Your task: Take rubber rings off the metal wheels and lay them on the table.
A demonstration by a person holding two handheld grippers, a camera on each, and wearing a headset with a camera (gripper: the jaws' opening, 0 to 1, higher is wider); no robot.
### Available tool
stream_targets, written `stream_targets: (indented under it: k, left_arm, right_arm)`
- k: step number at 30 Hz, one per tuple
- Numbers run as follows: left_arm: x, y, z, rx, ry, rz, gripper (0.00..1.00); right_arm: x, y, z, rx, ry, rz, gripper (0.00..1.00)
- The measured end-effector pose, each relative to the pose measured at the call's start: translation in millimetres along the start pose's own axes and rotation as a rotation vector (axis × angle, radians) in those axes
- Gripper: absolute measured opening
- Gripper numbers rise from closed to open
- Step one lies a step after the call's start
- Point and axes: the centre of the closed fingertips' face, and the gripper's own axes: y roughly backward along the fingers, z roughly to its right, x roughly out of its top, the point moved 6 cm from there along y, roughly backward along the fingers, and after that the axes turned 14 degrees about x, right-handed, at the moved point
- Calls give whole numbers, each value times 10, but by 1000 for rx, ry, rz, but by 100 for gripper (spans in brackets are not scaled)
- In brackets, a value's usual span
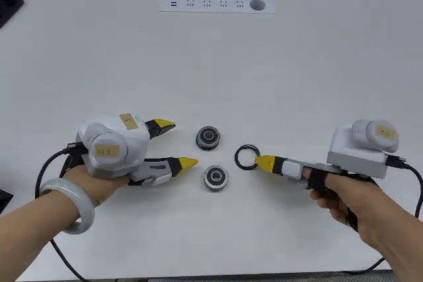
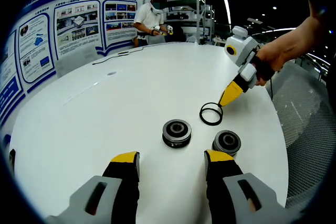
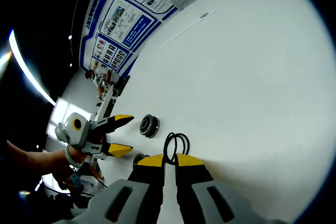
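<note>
At the near edge of the desk (image 1: 297, 77), the person's left wrist wears a pale bracelet (image 1: 69, 206). That hand holds the left gripper (image 1: 175, 143) near the near left part of the desk, pointing toward the middle. Its jaws stand wide apart and hold nothing; one yellow tip lies nearer the person and the other farther off.

Just beyond those tips, toward the middle of the desk, lie two metal wheels, flat and well apart from each other. The near wheel (image 1: 216, 177) lies just ahead of the nearer tip. The far wheel (image 1: 209, 137) lies ahead of the open gap. In the left gripper view it sits almost midway between the lines of the two jaws, touching neither.

From the near right side, the right gripper (image 1: 264, 162) reaches in toward the middle. Its jaws are drawn together to a thin slit. The rubber ring (image 1: 236, 157) lies flat on the desk right at their tips, between the right gripper and the two wheels, and touches neither wheel. In the right gripper view, the ring's near rim runs into the slit between the yellow tips, so the jaws appear to pinch it there, and the rest of the loop lies beyond them.

Along the far edge of the desk lies a white power strip (image 1: 216, 4), well apart from everything else.
</note>
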Motion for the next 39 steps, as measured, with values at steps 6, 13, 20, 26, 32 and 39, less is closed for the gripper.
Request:
stream_targets:
  k: [6, 13, 20, 26, 32, 39]
  left_arm:
    - [19, -8, 2, -3, -6, 2, 50]
    - [57, -26, 16, -10, -10, 11, 48]
    - [139, -80, 77, -31, -26, 28, 38]
    - [204, -158, 69, -29, -34, 37, 28]
    - [236, -256, 88, -28, -45, 27, 24]
    - [236, -328, 106, -35, -56, 12, 20]
  right_arm:
    - [12, -8, -37, -13, 87, -60, 16]
    - [59, -10, -14, -67, 229, -138, 25]
    - [209, -93, -80, -27, 188, -60, 25]
    - [319, -210, -125, 15, 145, -11, 23]
    - [350, -342, -142, 46, 108, 1, 22]
    - [367, -428, -121, 59, 83, 10, 21]
